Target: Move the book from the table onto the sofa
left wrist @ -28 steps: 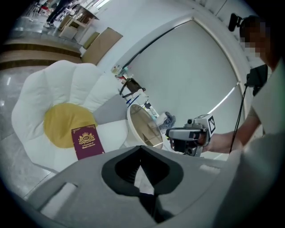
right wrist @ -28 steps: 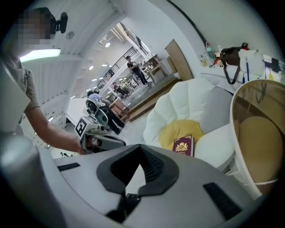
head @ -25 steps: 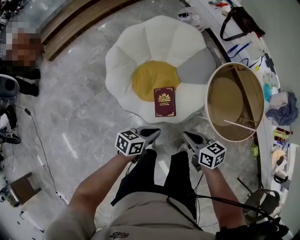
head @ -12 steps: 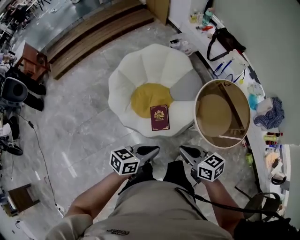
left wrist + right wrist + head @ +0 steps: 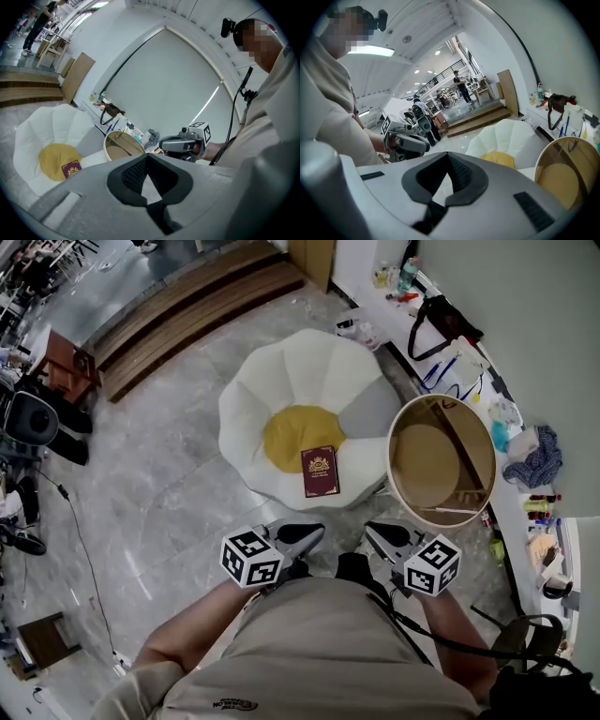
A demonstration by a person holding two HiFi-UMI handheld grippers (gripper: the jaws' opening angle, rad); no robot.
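A dark red book [image 5: 320, 472] with a gold emblem lies flat on the flower-shaped white sofa [image 5: 291, 381], at the edge of its yellow centre. It also shows small in the left gripper view, as the book [image 5: 71, 169] on the sofa [image 5: 47, 126]. My left gripper [image 5: 314, 531] and right gripper [image 5: 370, 529] hang side by side in front of the person's body, well short of the book. Both are shut and hold nothing. The left gripper's jaws [image 5: 147, 157] and the right gripper's jaws [image 5: 447, 157] meet at their tips.
A round table [image 5: 441, 465] with a glass top stands right of the sofa. Behind it a counter holds a black bag [image 5: 441, 320], a blue cloth [image 5: 532, 465] and bottles. Wooden steps [image 5: 178, 310] run behind the sofa. A cable [image 5: 80, 521] trails over the floor at left.
Both grippers have risen together with the head view, so the sofa and book look smaller and farther away. The jaws stayed shut and the book has not moved.
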